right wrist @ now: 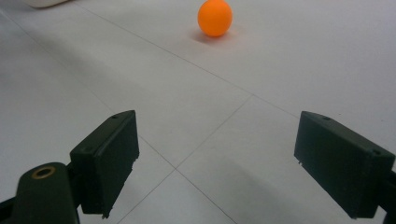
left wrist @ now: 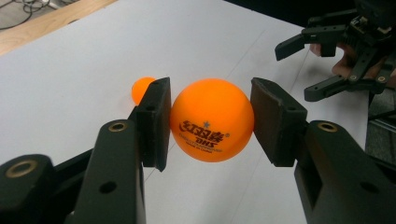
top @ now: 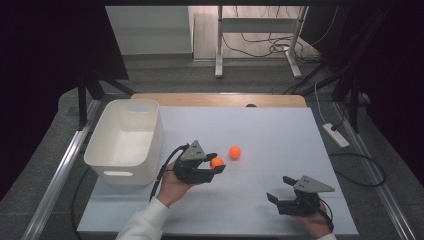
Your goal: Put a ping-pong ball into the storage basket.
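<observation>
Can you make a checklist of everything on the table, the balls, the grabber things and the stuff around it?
Surface: white table, bare, faint seam lines.
Job's things: held orange ball; loose orange ball on the table; white bin at left.
Clutter: nothing seen.
Grippers: left gripper fingers shut on the held orange ball; right gripper open, holding nothing.
Cables: black cable trails from left gripper.
Surroundings: power strip and floor wires beyond.

Overhead and close gripper cameras share table [top: 280, 130].
</observation>
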`<state>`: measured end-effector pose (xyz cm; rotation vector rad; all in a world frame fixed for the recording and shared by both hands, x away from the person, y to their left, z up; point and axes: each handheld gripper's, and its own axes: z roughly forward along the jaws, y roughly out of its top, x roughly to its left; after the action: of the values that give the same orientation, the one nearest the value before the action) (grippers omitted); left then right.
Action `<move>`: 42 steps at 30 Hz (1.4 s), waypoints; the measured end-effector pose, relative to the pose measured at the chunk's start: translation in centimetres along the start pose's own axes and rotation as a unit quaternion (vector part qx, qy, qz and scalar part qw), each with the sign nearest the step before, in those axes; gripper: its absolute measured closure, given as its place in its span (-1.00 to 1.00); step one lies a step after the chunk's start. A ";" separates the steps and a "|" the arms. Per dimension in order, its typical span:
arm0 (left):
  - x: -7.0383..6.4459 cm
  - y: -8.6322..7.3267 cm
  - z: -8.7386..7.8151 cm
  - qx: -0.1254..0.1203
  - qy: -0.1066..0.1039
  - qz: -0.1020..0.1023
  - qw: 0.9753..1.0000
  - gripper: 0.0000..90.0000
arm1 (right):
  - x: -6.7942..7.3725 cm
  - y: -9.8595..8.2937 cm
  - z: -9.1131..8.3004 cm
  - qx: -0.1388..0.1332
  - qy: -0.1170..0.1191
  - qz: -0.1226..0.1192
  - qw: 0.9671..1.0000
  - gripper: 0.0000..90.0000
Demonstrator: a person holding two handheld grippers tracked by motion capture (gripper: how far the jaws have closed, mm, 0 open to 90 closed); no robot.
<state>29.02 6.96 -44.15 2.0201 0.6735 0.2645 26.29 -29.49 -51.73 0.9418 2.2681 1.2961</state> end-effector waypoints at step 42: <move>1.9 1.9 -4.3 -0.057 0.024 -0.006 0.998 0.12 | 0.0 0.0 0.0 0.002 -0.003 -0.002 1.000 -0.69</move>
<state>29.37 10.44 -40.45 1.9047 0.6847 0.3383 26.26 -29.50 -51.75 0.9409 2.2679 1.2874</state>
